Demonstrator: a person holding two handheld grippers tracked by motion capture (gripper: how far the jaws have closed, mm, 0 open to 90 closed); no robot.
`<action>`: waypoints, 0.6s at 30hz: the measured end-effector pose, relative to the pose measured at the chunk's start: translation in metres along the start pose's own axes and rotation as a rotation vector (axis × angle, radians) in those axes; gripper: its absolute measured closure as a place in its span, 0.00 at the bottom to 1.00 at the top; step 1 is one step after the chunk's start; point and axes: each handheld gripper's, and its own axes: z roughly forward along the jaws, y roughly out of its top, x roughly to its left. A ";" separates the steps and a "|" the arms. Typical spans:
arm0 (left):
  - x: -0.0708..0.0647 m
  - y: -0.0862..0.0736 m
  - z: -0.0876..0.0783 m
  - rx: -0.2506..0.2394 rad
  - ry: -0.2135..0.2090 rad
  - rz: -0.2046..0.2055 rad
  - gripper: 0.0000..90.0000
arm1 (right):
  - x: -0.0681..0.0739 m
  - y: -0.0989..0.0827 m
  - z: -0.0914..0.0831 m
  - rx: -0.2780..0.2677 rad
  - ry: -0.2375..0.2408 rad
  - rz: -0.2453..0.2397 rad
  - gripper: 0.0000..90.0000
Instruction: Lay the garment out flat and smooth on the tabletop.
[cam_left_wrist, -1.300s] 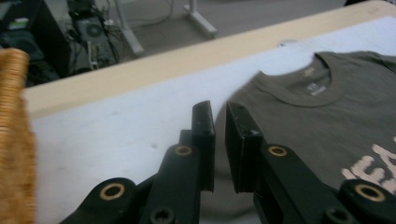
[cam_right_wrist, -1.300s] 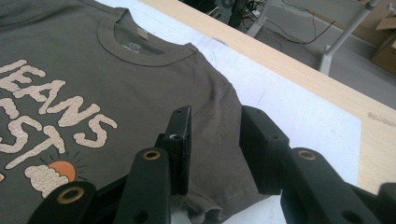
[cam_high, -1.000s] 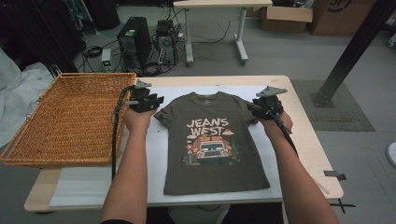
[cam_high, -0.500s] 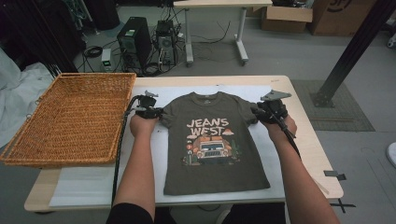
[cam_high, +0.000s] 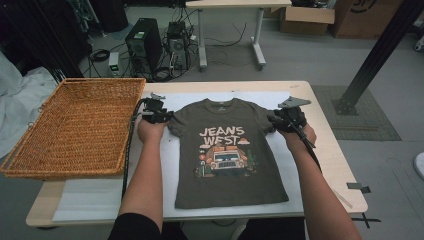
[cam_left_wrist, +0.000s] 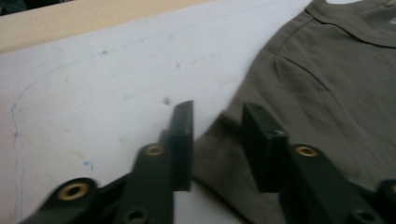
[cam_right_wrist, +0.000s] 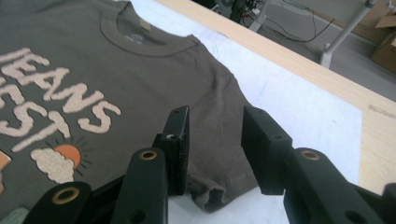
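1. An olive T-shirt (cam_high: 227, 150) lies flat, print up, on the white mat (cam_high: 100, 197) of the table — a wicker basket (cam_high: 75, 127) sits to its left.
2. The left gripper (cam_left_wrist: 215, 122) is at the shirt's left sleeve, jaws parted, nothing held.
3. The right gripper (cam_right_wrist: 215, 128) is over the right sleeve — jaws likewise apart.

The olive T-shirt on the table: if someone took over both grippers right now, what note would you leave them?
Left gripper: open, at the sleeve edge of the olive-green printed T-shirt.
Right gripper: open, over the other sleeve.
The shirt lies flat, face up, on the white mat. The woven wicker basket sits left of it.
Done: nothing folded or gripped.
Left: probably close on both sleeves, then fold.
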 end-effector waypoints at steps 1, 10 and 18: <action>-0.003 0.000 -0.004 -0.009 0.000 0.005 0.67 | 0.000 0.001 0.000 -0.006 0.002 0.010 0.67; -0.032 0.007 -0.052 -0.168 -0.103 0.049 0.51 | 0.000 0.007 -0.019 -0.115 0.042 0.108 0.49; -0.049 0.022 -0.110 -0.317 -0.171 0.034 0.35 | -0.005 0.012 -0.051 -0.196 0.030 0.150 0.27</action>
